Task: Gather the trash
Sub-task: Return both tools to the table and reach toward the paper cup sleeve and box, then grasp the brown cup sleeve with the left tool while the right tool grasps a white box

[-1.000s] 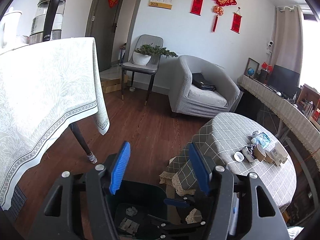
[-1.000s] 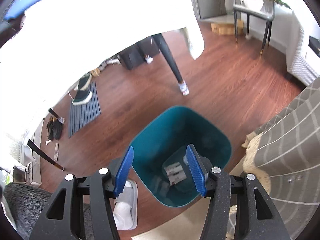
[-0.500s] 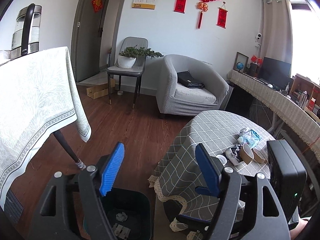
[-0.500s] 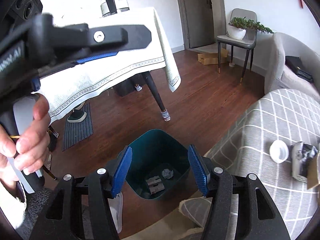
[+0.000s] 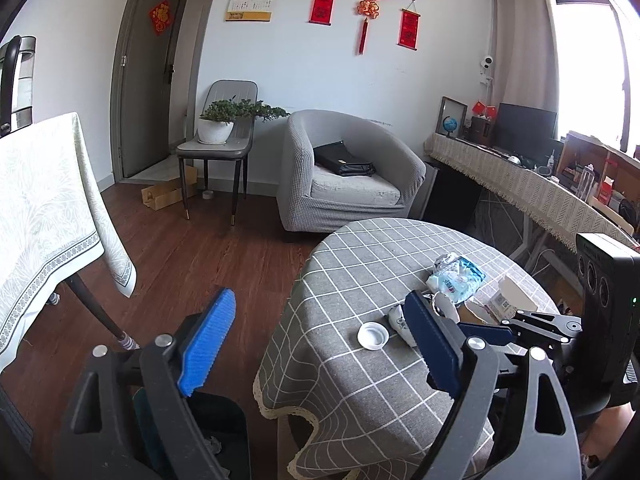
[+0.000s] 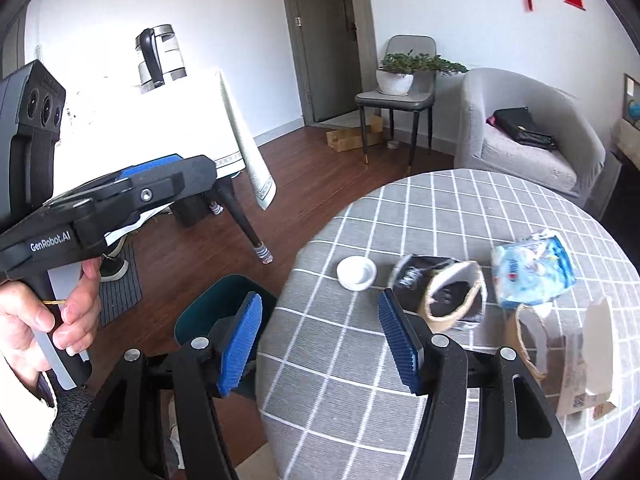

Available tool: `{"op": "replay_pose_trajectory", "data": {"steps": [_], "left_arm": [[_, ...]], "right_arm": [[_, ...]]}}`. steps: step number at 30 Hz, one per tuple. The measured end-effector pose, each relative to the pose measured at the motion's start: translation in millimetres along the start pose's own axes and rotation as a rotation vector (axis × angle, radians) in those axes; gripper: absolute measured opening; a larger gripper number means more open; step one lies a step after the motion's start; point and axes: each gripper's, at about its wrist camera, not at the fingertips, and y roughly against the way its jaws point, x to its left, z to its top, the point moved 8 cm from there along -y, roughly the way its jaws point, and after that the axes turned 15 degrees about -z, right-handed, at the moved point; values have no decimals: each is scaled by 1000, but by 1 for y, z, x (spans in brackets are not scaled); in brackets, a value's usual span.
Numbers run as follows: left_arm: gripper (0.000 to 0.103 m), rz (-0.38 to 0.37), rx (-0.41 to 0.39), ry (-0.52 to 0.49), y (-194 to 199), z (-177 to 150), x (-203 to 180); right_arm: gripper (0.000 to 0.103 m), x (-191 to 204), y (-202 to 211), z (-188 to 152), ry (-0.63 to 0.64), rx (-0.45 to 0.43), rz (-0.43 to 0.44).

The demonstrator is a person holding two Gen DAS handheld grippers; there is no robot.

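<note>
left tongs (image 5: 318, 342): wide open, nothing between the blue pads, held up over the near edge of the round tabletop (image 5: 360, 392)
right tongs (image 6: 320, 344): also gaping open and empty, hanging over the tabletop's left rim, pointed toward the trash
left hand (image 6: 36, 320): showed up in the right wrist view, wrapped around the grip of the left tongs
cap (image 6: 356, 273): small white one, sat open side up on the checked cloth, left of everything else, a bit apart from the rest
wrapper (image 6: 416, 276): dark crumpled thing, just right of the cap, touching the cup
cup (image 6: 454, 300): torn paper cup on its side, mouth facing the right camera, close in front of the right tongs' right pad
bag (image 6: 530, 274): blue and white crumpled plastic, right of the cup, further back on the tabletop
box (image 6: 588, 364): ripped cardboard, at the far right, nearest that edge; another brown torn piece sat right beside it
bin (image 6: 208, 316): teal, on the wood floor right next to the tabletop, down by the left side; some bits lay in it but hard to make out
armchair (image 5: 348, 172): grey, behind the tabletop, black bag on the seat
</note>
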Motion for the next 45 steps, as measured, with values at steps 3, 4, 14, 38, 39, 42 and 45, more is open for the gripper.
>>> {"op": "replay_pose_trajectory", "data": {"steps": [3,4,14,38,39,42,45], "left_arm": [[89,-15,12,-9,-13,-1,-12],[89,-21,19,-12,-18,-2,-17],[89,-81,90,-77,-68,-16,-73],[55,-114,244,-1,-153,-55,-98],[54,-103,249,-8,-154,-56,-98],[47,-87,262,-20,-157,-58,-97],[33,-82,265,-33,-158,-58,-98]], "right_arm": [[63,-26,9,-8,-35,-8,-28],[63,-34,12,-9,-46,-12,-38],[70,-115,37,-22,-166,-48,-125],[84,-197,33,-59,-434,8,-114],[85,-197,32,-58,-445,6,-102],[88,-196,28,-57,-463,9,-103],[89,-198,23,-55,-485,12,-107]]}}
